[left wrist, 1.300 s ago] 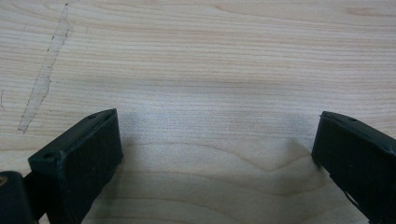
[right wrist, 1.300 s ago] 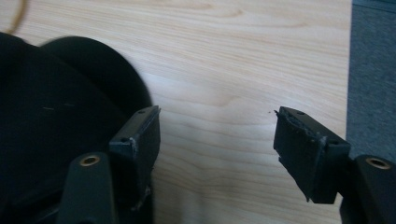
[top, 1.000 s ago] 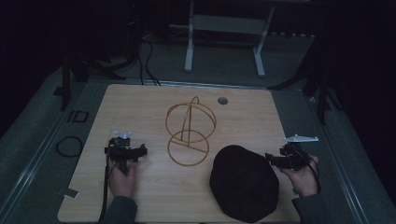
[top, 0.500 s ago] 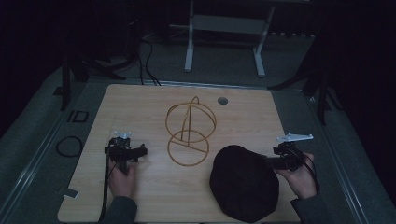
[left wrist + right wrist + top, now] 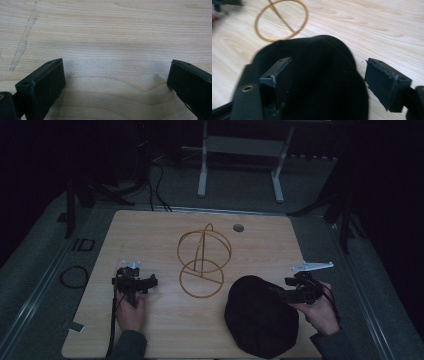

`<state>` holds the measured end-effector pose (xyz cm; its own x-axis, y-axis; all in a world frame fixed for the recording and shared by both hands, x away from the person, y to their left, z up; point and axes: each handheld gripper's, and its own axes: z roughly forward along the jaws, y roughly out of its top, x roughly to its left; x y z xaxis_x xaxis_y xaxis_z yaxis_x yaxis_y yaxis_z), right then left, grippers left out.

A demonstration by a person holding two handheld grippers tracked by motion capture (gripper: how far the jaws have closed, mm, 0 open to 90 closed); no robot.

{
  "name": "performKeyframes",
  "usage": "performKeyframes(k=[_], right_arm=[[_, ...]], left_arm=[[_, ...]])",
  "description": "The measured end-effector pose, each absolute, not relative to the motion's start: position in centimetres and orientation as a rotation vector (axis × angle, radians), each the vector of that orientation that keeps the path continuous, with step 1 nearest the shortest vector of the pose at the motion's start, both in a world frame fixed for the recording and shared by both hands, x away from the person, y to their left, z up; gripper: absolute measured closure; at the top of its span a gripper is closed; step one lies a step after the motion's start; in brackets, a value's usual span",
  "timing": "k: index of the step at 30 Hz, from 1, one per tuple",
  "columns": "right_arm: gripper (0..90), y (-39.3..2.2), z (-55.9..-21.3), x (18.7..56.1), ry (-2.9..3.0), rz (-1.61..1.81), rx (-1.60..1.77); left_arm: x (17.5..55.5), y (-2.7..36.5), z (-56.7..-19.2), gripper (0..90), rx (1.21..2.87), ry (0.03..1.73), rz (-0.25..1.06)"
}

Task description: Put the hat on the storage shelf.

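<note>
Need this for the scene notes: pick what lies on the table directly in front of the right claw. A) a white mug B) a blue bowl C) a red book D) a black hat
D: the right gripper view shows a black hat spread on the table ahead of the right claw, and the high view shows the hat beside that claw.

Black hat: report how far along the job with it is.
Done: nothing visible; the black hat lies flat on the table, apart from the gold wire stand. In hand: the right gripper is over the hat's edge, jaws just opening, nothing pinched. Left gripper is open above bare wood. Left: probably gripping the hat and setting it on the stand.
</note>
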<state>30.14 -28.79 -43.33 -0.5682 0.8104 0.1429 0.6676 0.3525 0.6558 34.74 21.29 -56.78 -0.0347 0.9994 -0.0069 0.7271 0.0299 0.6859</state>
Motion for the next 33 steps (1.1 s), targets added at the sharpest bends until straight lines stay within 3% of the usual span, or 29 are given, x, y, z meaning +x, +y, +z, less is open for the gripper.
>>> performKeyframes(k=[9, 33], right_arm=[[11.9, -26.5, -43.2, 29.5, 2.469, 1.011, 1.29], [9.2, -22.5, -46.0, 28.4, 2.536, 0.706, 1.228]], left_arm=[[34.7, 21.3, -56.8, 1.2, 1.748, 1.814, 0.713], [34.7, 21.3, -56.8, 1.2, 1.748, 1.814, 0.713]])
